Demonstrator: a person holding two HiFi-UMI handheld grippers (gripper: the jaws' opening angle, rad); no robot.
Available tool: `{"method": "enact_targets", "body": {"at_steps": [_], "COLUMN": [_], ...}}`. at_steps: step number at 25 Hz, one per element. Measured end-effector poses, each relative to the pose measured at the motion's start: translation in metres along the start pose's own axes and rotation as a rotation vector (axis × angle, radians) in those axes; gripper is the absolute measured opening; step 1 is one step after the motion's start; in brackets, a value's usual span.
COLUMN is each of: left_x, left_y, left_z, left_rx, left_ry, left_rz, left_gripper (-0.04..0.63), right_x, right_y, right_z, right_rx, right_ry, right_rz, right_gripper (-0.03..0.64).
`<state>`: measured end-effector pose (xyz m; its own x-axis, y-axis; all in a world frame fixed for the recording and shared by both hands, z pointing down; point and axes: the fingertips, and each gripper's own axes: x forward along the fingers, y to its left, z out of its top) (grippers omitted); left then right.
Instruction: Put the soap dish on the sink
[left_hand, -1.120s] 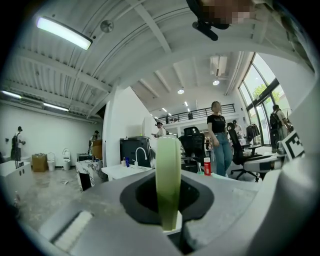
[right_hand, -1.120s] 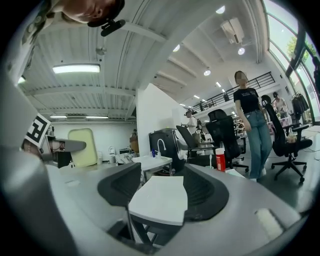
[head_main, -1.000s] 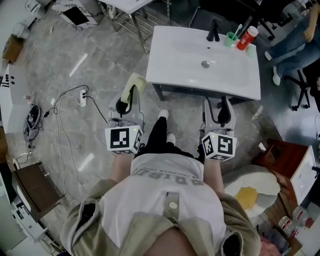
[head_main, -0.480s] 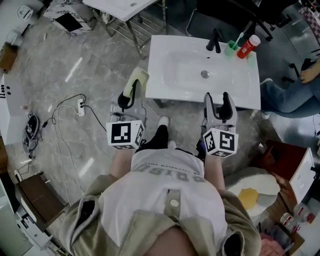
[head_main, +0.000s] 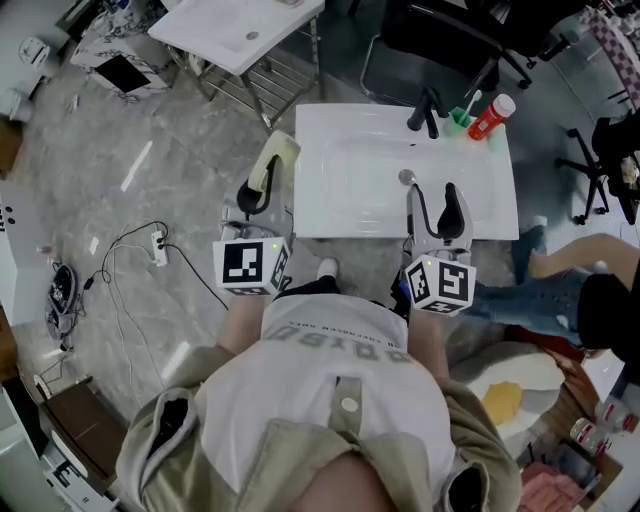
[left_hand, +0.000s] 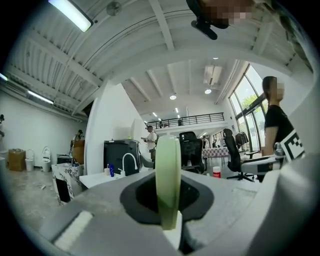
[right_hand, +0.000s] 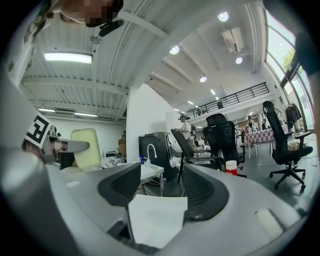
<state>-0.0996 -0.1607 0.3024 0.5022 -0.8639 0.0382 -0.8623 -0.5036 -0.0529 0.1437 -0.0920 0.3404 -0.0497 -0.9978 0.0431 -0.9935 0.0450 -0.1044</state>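
Observation:
In the head view the white sink (head_main: 350, 200) stands right in front of me, with a black tap (head_main: 428, 106) at its back rim. My left gripper (head_main: 256, 196) is shut on the pale green soap dish (head_main: 276, 158), which juts forward just off the sink's left edge. The left gripper view shows the soap dish (left_hand: 168, 175) edge-on and upright between the jaws of the left gripper (left_hand: 168, 202). My right gripper (head_main: 433, 205) stands open over the sink's front rim. Nothing lies between the jaws of the right gripper (right_hand: 160, 192), and the soap dish (right_hand: 86, 148) shows at that view's left.
A green cup (head_main: 460, 117) and a red bottle (head_main: 492, 113) stand beside the tap. A second white basin on a frame (head_main: 245, 25) is at the back left, and a black chair (head_main: 450, 40) stands behind the sink. Cables and a power strip (head_main: 157, 245) lie on the floor at left. A person's legs (head_main: 545, 290) are at right.
Both grippers have moved forward towards the sink. The right one now reaches over its front rim, and the held soap dish has come level with the sink's left edge.

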Motion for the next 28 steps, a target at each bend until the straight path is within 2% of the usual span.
{"method": "enact_targets", "body": {"at_steps": [7,17,20,22,25,28], "left_x": [0.023,0.049,0.060,0.067,0.077,0.085], "left_y": [0.013,-0.003,-0.010,-0.014,-0.019,-0.024], "left_z": [-0.013,-0.041,-0.049,-0.056,-0.066,-0.075], "left_rx": [-0.033,-0.153,-0.230,-0.312,-0.448,-0.544], "left_ry": [0.016,0.076,0.074,0.065,0.054,0.056], "left_rz": [-0.027,-0.061,-0.063,-0.067,-0.065,-0.060], "left_gripper": [0.021,0.021,0.021,0.021,0.021,0.021], "right_x": [0.019,0.038,0.051,0.061,0.076,0.092], "right_y": [0.001,-0.008,-0.007,-0.004,0.001,0.008], "right_z": [-0.010,-0.032,-0.043,-0.051,-0.063,-0.073], "right_rx": [-0.002,0.032,0.050,0.080,0.163,0.245], "right_ry": [0.031,0.120,0.149,0.169,0.199,0.231], "right_rz": [-0.023,0.008,0.061,0.106,0.182,0.267], "right_gripper": [0.255,0.255,0.255,0.255,0.255,0.255]}}
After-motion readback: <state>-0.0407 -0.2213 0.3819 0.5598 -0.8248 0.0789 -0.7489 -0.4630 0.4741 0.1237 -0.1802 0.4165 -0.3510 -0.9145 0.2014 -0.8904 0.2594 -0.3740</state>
